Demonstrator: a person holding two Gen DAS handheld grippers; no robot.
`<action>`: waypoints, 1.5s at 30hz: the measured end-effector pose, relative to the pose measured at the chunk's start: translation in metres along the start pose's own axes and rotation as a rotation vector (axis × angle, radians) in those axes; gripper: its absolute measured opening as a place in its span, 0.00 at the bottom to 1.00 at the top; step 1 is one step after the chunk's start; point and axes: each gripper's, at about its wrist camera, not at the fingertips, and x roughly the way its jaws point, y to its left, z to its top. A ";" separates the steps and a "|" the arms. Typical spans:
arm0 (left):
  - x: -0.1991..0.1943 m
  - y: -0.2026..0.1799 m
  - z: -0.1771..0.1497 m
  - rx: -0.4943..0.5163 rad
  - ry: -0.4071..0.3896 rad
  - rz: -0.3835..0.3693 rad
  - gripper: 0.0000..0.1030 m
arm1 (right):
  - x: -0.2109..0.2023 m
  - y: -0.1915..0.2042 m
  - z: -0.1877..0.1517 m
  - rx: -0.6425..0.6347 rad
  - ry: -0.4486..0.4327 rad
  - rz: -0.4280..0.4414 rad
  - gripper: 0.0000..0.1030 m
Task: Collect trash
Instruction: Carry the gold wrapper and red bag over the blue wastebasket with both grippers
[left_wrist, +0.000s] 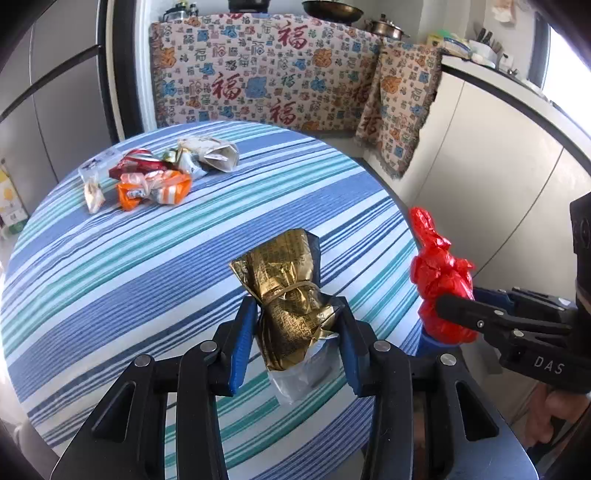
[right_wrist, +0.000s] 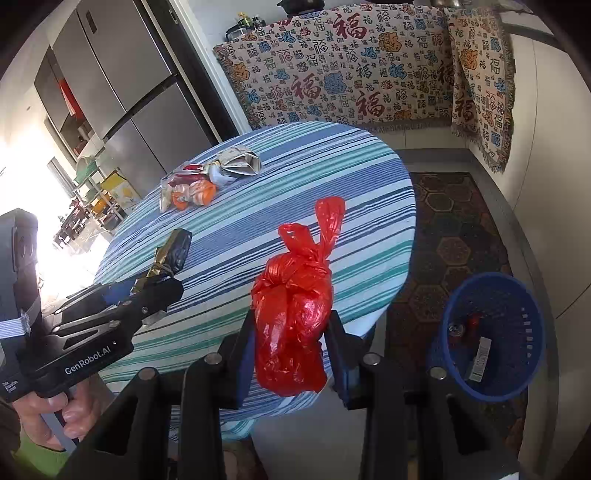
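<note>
My left gripper (left_wrist: 295, 317) is shut on a crumpled gold foil bag (left_wrist: 284, 291) tied with a rubber band, held above the striped round table (left_wrist: 147, 258). My right gripper (right_wrist: 291, 325) is shut on a knotted red plastic bag (right_wrist: 295, 317), held over the table's near right edge; that bag also shows in the left wrist view (left_wrist: 441, 280). A pile of wrappers (left_wrist: 155, 177) lies at the table's far left, also in the right wrist view (right_wrist: 207, 181). A blue mesh trash basket (right_wrist: 487, 332) stands on the floor to the right, with some trash inside.
A patterned cloth (left_wrist: 266, 74) covers furniture behind the table. A white counter (left_wrist: 498, 147) runs along the right. A steel fridge (right_wrist: 122, 92) stands at the left. A patterned floor mat (right_wrist: 454, 221) lies under the basket.
</note>
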 end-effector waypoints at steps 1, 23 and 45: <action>0.001 -0.003 0.000 0.004 0.002 -0.003 0.41 | -0.001 -0.004 -0.002 0.005 -0.001 -0.005 0.34; 0.034 -0.117 0.017 0.144 0.080 -0.233 0.41 | -0.050 -0.146 -0.001 0.188 -0.042 -0.161 0.35; 0.175 -0.254 0.032 0.213 0.272 -0.461 0.41 | 0.003 -0.313 0.004 0.414 0.081 -0.208 0.35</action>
